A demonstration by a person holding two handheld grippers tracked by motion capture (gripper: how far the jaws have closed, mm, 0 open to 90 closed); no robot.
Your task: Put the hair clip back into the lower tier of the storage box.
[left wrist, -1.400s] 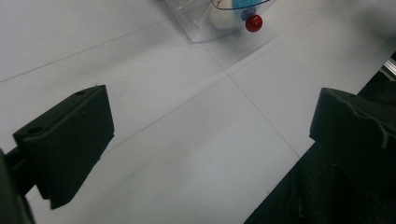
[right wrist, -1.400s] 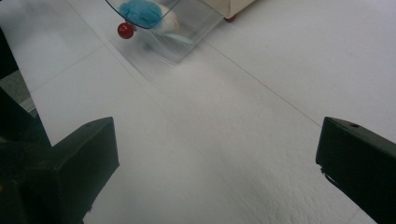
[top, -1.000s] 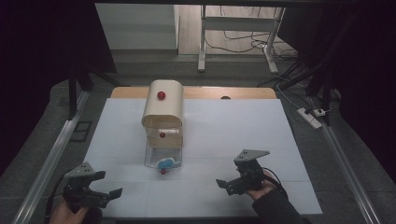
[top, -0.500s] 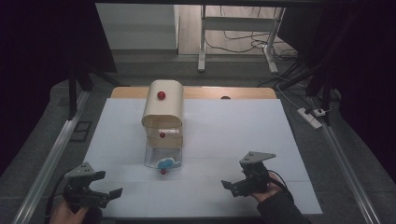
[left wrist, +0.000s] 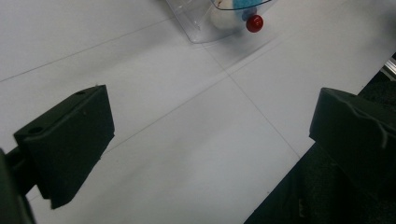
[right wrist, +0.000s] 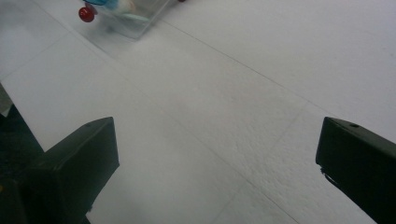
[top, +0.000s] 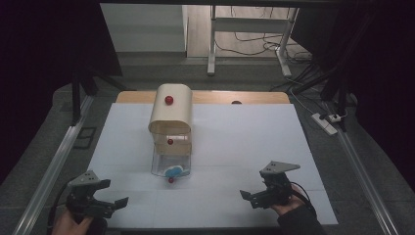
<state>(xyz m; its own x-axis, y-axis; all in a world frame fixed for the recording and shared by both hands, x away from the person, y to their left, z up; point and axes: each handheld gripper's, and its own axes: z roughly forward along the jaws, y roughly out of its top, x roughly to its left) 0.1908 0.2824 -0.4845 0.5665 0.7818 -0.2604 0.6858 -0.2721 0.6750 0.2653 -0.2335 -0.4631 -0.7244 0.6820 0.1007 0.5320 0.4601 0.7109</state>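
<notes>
A clear box (top: 171,164) with a red knob (top: 171,180) at its near end lies at the middle of the white table (top: 244,137), its far end under a beige rounded cover (top: 171,110); a blue item (top: 173,171) sits inside. The left gripper (top: 105,203) is held low at the near left corner, jaws wide apart, empty. The right gripper (top: 254,197) is held low at the near right, jaws wide apart, empty. Both are well apart from the box.

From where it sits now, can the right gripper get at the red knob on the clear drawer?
Probably yes: the right gripper is open, and bare white table lies between it and the red knob, which juts toward the person.
</notes>
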